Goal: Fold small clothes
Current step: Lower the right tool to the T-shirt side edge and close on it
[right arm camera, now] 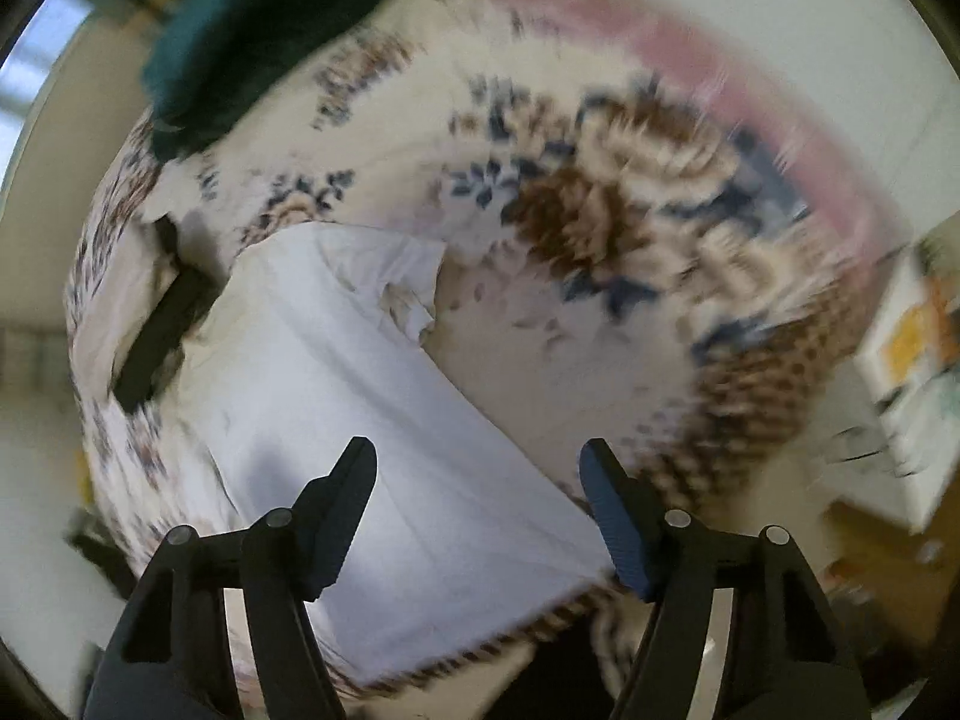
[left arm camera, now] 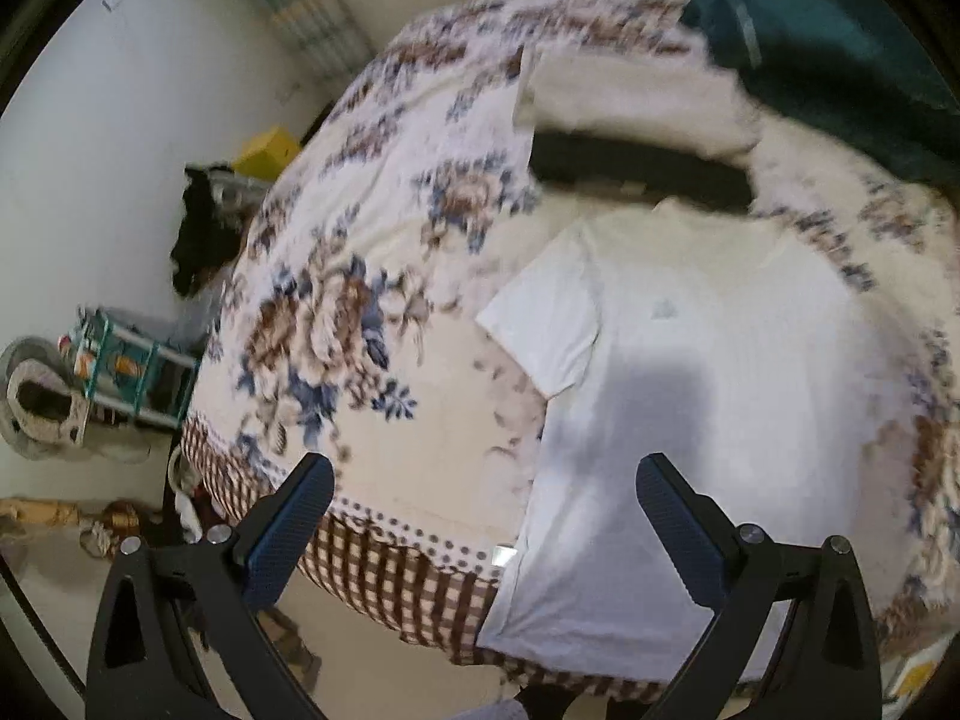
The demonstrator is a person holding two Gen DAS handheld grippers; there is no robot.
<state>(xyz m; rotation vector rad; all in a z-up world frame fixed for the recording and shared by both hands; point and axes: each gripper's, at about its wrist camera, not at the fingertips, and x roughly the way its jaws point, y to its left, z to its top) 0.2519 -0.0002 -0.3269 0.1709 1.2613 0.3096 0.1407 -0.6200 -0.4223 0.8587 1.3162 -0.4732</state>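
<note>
A small white T-shirt [left arm camera: 690, 372] lies spread flat on a floral bedsheet [left arm camera: 360, 276], its hem hanging over the near bed edge. It also shows in the right wrist view [right arm camera: 360, 396], with one sleeve crumpled at the far end. My left gripper [left arm camera: 486, 480] is open and empty, above the shirt's left side near the hem. My right gripper [right arm camera: 477, 462] is open and empty, above the shirt's right side. Both views are motion-blurred.
A black strip-like item [left arm camera: 642, 168] and a white cloth [left arm camera: 630, 102] lie beyond the shirt. A dark teal garment [left arm camera: 840, 60] is at the far end of the bed. Clutter, a yellow box [left arm camera: 267, 150] and a rack [left arm camera: 132, 360] stand on the floor to the left.
</note>
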